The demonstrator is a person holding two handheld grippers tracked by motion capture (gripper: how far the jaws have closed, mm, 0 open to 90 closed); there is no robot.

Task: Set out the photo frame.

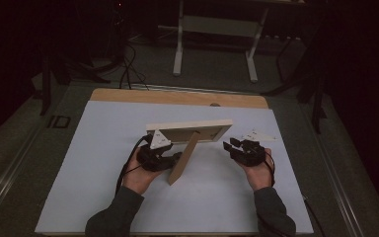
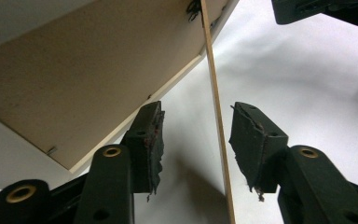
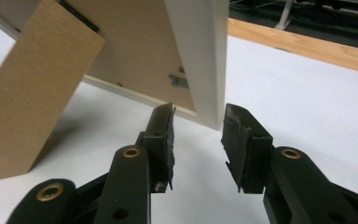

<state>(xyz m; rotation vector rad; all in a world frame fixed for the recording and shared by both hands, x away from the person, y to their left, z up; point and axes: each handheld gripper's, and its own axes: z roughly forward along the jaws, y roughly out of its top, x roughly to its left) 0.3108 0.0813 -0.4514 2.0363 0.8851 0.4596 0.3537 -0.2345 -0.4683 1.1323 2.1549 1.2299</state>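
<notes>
A light wooden picture frame (image 1: pixel 190 132) stands upright on the white mat (image 1: pixel 103 163), its back toward me and its stand leg (image 1: pixel 183 163) slanting down to the mat. My left gripper (image 1: pixel 175 159) sits at that leg. In the left gripper view its jaws (image 2: pixel 196 144) are open, with the leg's thin edge (image 2: pixel 216 116) between them and touching neither pad, beside the frame's back (image 2: pixel 88 70). My right gripper (image 1: pixel 230 146) is open just off the frame's right end. In the right gripper view the frame's lower corner (image 3: pixel 209 114) lies just beyond the open gripper (image 3: pixel 198 144), with the leg (image 3: pixel 32 93) at left.
The mat covers a wooden table whose bare far edge (image 1: pixel 177 97) shows beyond it. A white table stand (image 1: pixel 214 29) and cables lie on the dark floor behind. The right gripper (image 2: pixel 321 11) appears at the top right of the left gripper view.
</notes>
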